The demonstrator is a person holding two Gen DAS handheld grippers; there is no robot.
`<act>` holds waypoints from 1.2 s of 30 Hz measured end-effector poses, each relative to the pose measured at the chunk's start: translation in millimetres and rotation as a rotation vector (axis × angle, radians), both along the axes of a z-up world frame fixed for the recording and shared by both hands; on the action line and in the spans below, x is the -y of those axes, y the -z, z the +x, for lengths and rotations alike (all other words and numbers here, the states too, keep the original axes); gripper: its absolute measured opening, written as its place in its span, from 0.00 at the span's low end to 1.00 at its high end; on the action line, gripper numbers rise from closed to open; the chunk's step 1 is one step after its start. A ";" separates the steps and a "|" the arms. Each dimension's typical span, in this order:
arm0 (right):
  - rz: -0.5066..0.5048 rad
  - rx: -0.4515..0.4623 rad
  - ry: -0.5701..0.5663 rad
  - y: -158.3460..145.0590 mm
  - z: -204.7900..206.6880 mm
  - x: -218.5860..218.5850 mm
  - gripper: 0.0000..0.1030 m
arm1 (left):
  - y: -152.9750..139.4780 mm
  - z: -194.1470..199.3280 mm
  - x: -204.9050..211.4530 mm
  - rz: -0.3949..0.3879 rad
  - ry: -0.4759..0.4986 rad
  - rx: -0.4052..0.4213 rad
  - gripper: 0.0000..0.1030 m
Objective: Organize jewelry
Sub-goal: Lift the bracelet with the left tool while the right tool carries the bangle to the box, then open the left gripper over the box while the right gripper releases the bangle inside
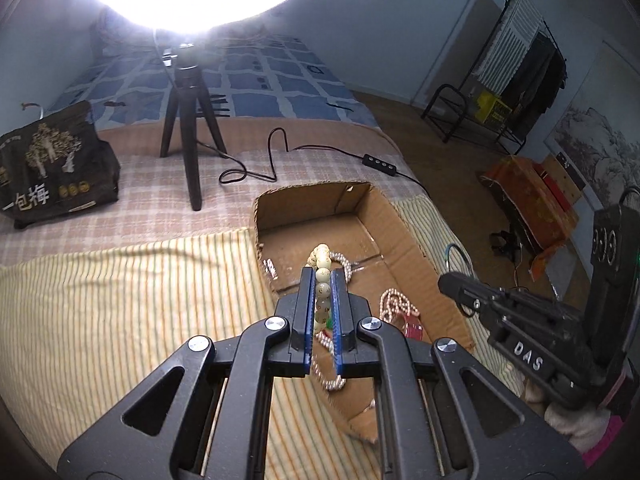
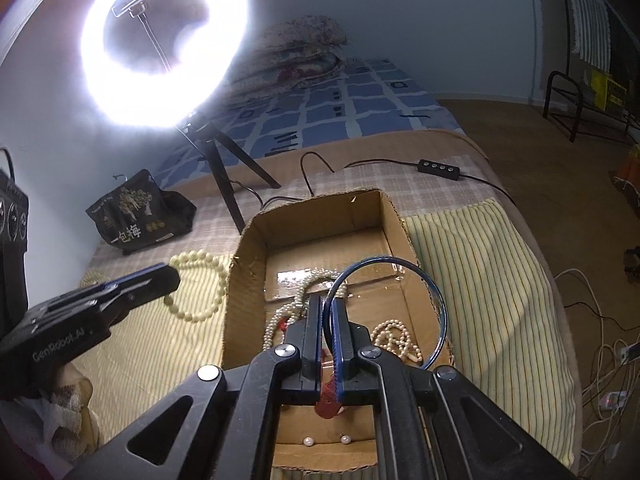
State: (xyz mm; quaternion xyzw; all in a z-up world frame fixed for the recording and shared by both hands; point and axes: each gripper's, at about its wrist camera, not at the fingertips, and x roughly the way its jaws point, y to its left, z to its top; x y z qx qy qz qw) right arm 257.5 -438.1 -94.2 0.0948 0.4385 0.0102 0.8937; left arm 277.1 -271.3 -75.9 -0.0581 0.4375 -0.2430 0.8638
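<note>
Nearest, the left gripper [image 1: 323,280] is seen with jaws closed on a cream bead bracelet [image 1: 322,276], whose loop hangs from the fingers over the left edge of the cardboard box [image 1: 404,216]. The right gripper [image 2: 327,304] is likewise closed, pinching the rim of a dark blue bangle [image 2: 436,292], which is held upright above the box interior. Below both, pearl strands [image 2: 394,338], a red piece [image 2: 330,400] and two loose pearls [image 2: 308,441] are shown lying on the box floor.

For a clean deposit, each piece is best carried fully past the box wall and lowered close to the floor before the jaws are parted; a release from height would probably let the bangle roll or the beads snag the torn rim. A bare patch toward the far end of the box should be chosen, so that tangling with the pearl strands is avoided.

Farther off, a ring light [image 2: 164,44] on its tripod and a black printed bag [image 1: 56,168] stand on the bed.
</note>
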 end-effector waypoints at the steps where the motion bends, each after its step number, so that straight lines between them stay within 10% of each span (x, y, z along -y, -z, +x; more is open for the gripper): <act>1: -0.001 -0.003 -0.001 1.4 1.3 0.7 0.01 | 1.1 3.8 2.4 0.000 -0.003 0.002 0.05; 18: -0.020 -0.028 -0.007 21.1 19.2 1.0 0.06 | 23.4 37.7 20.6 0.026 -0.009 0.023 0.05; 20: -0.021 -0.024 -0.001 21.6 19.5 2.0 0.36 | 22.5 37.0 23.9 0.050 -0.003 0.036 0.14; 23: -0.031 -0.022 0.018 21.6 19.4 3.7 0.47 | 19.0 32.5 26.1 0.066 -0.006 0.074 0.57; 26: -0.047 -0.018 0.039 20.7 17.7 5.6 0.69 | 15.2 30.7 26.1 0.068 -0.011 0.089 0.59; 36: -0.067 -0.028 0.085 20.5 11.4 14.1 0.82 | 10.9 25.8 22.9 0.073 -0.025 0.088 0.59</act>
